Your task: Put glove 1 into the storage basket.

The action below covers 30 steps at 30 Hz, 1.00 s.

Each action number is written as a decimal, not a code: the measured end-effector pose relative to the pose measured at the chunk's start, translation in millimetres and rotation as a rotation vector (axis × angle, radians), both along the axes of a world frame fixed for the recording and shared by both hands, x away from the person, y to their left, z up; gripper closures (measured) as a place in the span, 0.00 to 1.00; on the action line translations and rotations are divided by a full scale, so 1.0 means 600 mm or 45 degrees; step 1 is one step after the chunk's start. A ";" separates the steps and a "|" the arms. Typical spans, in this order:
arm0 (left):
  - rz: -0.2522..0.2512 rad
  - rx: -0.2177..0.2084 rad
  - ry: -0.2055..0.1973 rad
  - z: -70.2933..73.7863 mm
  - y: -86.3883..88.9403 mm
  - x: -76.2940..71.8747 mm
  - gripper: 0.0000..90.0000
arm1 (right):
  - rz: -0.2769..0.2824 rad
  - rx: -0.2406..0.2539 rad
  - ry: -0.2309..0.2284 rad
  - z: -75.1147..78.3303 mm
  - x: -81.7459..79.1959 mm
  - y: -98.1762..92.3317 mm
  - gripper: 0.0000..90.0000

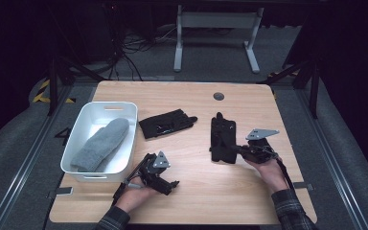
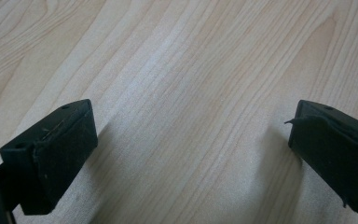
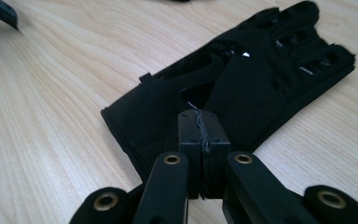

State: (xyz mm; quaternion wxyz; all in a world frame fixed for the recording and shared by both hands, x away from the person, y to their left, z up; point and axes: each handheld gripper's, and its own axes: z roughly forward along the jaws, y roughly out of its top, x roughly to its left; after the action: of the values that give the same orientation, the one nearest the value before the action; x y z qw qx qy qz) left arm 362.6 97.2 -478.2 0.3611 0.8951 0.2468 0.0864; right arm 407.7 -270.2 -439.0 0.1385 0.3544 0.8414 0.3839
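"Two black gloves lie on the table (image 1: 196,191). Which one is in my right claw (image 1: 235,149)?"

"The glove (image 1: 222,137) nearer my right hand (image 1: 270,173). In the right gripper view my jaws are pressed together on its cuff (image 3: 168,116); the pads cover the pinched fabric, so the depth of the bite cannot be read. The glove's fingers point away from me, and the farthest fingertips are blurred."

"And my left claw (image 1: 168,184)?"

"Spread wide. The left gripper view shows bare wood between the jaws, both cut off by the frame edges. It rests near the front edge, just beside the white bin (image 1: 124,139)."

"Other items?"

"A second black glove (image 1: 166,123) lies apart, between bin and held glove. A grey mitten (image 1: 100,143) lies inside the bin, its lower end hidden by the bin wall."
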 end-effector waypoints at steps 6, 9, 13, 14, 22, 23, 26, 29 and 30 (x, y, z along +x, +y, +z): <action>0.000 0.003 0.000 0.000 0.000 0.000 0.01 | -0.001 -0.041 0.036 -0.015 0.009 0.005 1.00; -0.001 0.002 0.000 0.000 0.000 0.000 0.01 | -0.006 -0.056 0.040 -0.020 0.010 0.008 1.00; -0.003 0.003 -0.001 0.000 0.000 0.001 0.01 | -0.012 -0.063 0.046 -0.020 0.007 0.007 1.00; -0.004 0.004 -0.001 0.000 0.000 0.001 0.01 | -0.010 -0.069 0.048 -0.019 0.005 0.006 1.00; -0.004 0.004 -0.001 0.000 0.000 0.001 0.01 | -0.011 -0.082 0.052 -0.018 -0.015 0.000 1.00; -0.004 0.004 -0.001 0.000 0.000 0.001 0.01 | -0.009 -0.087 0.055 -0.018 -0.019 -0.002 1.00; -0.004 0.004 -0.001 0.000 0.000 0.001 0.01 | -0.001 -0.092 0.068 -0.017 -0.033 -0.009 1.00; -0.006 0.004 -0.001 0.000 0.000 0.001 0.01 | -0.003 -0.096 0.074 -0.015 -0.046 -0.018 1.00; -0.006 0.004 -0.001 0.000 0.000 0.001 0.01 | -0.003 -0.095 0.080 -0.015 -0.049 -0.019 1.00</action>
State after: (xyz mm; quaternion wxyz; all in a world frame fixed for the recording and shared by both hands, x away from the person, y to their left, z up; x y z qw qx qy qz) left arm 363.2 97.3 -478.1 0.3602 0.8962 0.2443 0.0863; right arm 378.3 -281.9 -448.2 0.1255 0.3617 0.8586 0.3408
